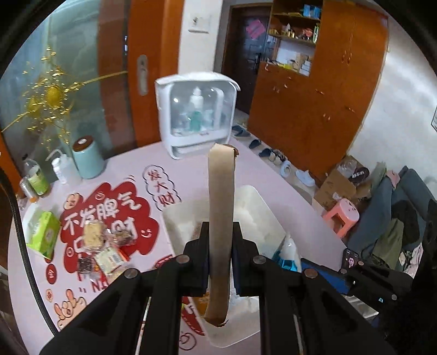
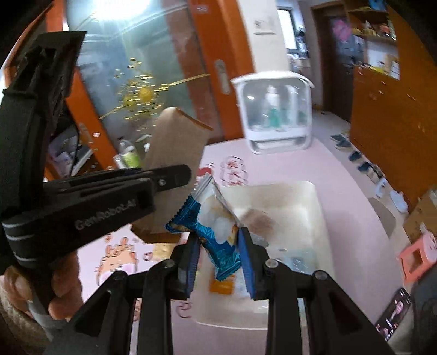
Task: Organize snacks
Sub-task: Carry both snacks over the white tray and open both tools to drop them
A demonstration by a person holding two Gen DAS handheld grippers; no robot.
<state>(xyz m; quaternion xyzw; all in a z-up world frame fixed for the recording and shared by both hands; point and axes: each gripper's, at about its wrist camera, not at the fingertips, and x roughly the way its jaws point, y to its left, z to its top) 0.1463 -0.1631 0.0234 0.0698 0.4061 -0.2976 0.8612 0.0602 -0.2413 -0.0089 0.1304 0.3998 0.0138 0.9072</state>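
Orange wooden doors (image 1: 142, 68) around a frosted glass panel (image 1: 54, 90) with a gold starburst decoration. Bright glare at the top of that glass in the right wrist view. White wall with a switch plate (image 1: 198, 23). Tall orange cabinet (image 1: 314, 103) with open cluttered shelves (image 1: 296, 32) beside a dark doorway (image 1: 245, 54). Shoes lined along the cabinet's foot (image 1: 270, 155). Cardboard box (image 1: 336, 185), pink plastic stool (image 1: 341, 215), sofa heaped with clothes (image 1: 396, 218). Pink tabletop (image 1: 185, 169) printed with red cartoon lettering.
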